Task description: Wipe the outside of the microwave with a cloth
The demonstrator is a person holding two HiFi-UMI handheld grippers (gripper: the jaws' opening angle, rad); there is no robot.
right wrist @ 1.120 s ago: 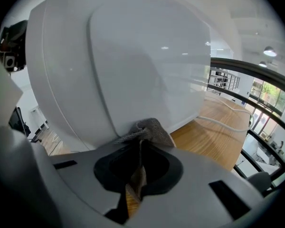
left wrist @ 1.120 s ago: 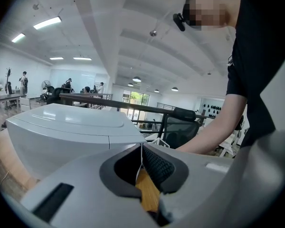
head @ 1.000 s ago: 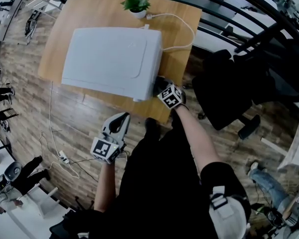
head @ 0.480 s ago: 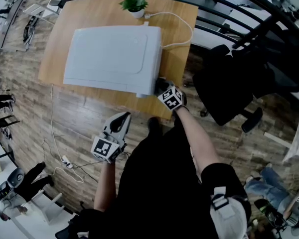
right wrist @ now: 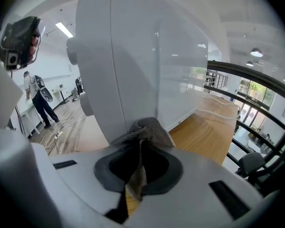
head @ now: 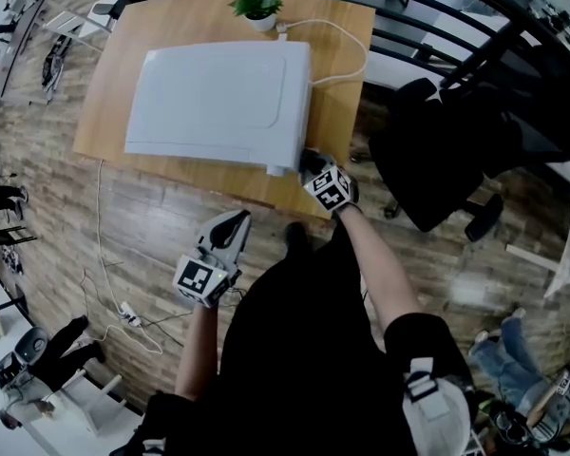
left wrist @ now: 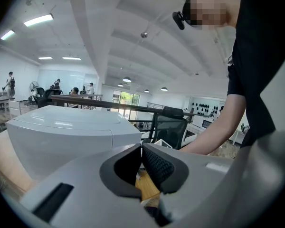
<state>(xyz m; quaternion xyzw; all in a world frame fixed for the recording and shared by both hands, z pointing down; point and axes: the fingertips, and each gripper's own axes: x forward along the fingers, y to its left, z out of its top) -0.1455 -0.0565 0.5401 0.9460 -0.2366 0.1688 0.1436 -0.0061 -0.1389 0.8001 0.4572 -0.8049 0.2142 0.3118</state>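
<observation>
A white microwave [head: 214, 101] lies on a wooden table [head: 337, 122] in the head view. My right gripper [head: 307, 162] is at the microwave's near right corner, shut on a grey cloth [right wrist: 147, 129]. In the right gripper view the cloth presses against the microwave's right side wall [right wrist: 147, 61]. My left gripper [head: 230, 226] hangs over the floor in front of the table, shut with nothing between its jaws. From the left gripper view [left wrist: 141, 152] the microwave [left wrist: 66, 132] shows at the left.
A small potted plant [head: 257, 8] stands at the table's far edge, beside a white power cord [head: 347, 55]. A black office chair [head: 437, 160] stands to the right of the table. Cables [head: 109, 283] lie on the wood floor at left. A black railing [head: 427, 8] runs behind.
My right gripper with the cloth has slid slightly up along the microwave's right corner. The left gripper has stayed where it was.
</observation>
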